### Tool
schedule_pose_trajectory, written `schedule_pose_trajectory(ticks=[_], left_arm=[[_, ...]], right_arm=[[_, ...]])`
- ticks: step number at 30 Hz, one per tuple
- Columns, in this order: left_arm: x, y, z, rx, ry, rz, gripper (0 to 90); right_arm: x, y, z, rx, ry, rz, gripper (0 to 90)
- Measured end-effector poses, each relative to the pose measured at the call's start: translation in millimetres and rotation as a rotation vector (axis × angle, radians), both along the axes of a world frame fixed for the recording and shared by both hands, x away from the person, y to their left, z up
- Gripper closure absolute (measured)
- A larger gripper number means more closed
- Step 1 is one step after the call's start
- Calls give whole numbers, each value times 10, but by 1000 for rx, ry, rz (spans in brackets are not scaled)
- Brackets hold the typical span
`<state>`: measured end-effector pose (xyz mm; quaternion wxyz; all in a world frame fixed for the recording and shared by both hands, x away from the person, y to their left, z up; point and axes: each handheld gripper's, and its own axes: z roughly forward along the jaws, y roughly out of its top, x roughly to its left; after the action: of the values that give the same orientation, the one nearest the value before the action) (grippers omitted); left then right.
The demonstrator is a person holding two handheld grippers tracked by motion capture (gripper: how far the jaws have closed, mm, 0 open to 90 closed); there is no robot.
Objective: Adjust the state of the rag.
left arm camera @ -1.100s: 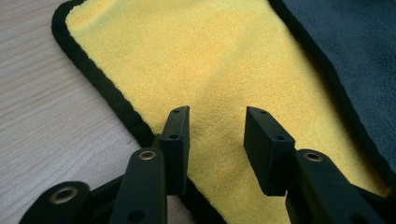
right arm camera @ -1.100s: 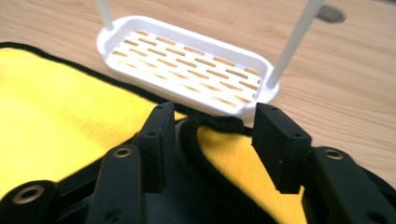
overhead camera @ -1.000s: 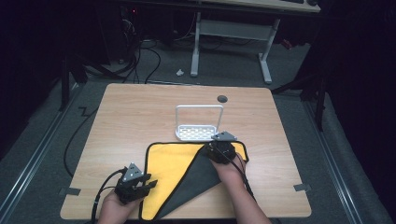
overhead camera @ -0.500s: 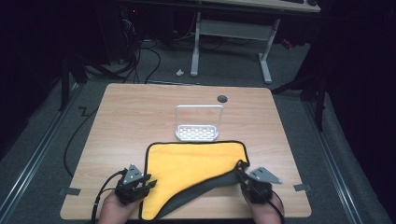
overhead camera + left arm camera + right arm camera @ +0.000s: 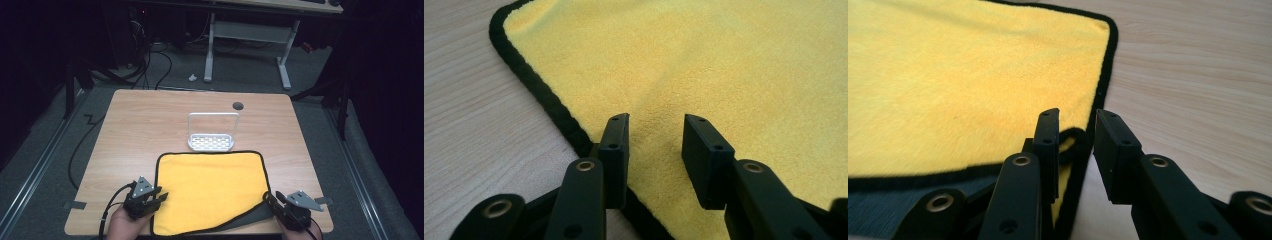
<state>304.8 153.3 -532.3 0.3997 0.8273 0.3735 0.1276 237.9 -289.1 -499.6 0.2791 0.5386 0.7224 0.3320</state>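
A yellow cloth with black edging lies spread on the wooden table, near its front edge. My left gripper rests at the cloth's near left edge. In the left gripper view its jaws stand open over a low ridge of cloth. My right gripper is at the near right corner and its jaws have just been opening. In the right gripper view the gripper is open, with the curled corner of the cloth lying loose against the left pad. A strip of grey underside shows there.
A small white wire-handled rack stands just beyond the cloth's far edge. A round cable hole sits near the table's back edge. Both hands are at the table's front edge. Cables and another desk's legs lie on the floor behind.
My right gripper drew the cloth's corner from beside the rack back to the near right, unfolding the grey flap so the yellow face lies flat, then let go. The left gripper stayed put.
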Motion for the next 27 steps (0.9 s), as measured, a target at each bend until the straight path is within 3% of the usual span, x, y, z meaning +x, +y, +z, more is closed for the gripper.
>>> schedule_pose_trajectory(ticks=[4, 8, 12, 14, 18, 23, 27], left_arm=[[0, 1, -2, 1, -3, -2, 637], [2, 3, -3, -1, -3, -4, 638], [4, 4, -3, -5, 0, -4, 638], [2, 2, -2, -1, -2, -4, 638], [4, 1, -4, -5, 0, -2, 638], [5, 2, -3, -7, 1, 0, 638], [0, -3, -5, -7, 0, 6, 637]], right_arm=[[202, 58, -99, -17, 46, -10, 720], [259, 101, -111, -48, 48, -17, 714], [313, 13, -152, -59, 63, -45, 723], [274, -14, -173, -47, 77, -40, 726], [-20, 11, -171, -12, 70, -9, 722], [-305, 6, -130, -4, 59, 8, 714], [-424, -17, -124, 3, 60, 10, 698]])
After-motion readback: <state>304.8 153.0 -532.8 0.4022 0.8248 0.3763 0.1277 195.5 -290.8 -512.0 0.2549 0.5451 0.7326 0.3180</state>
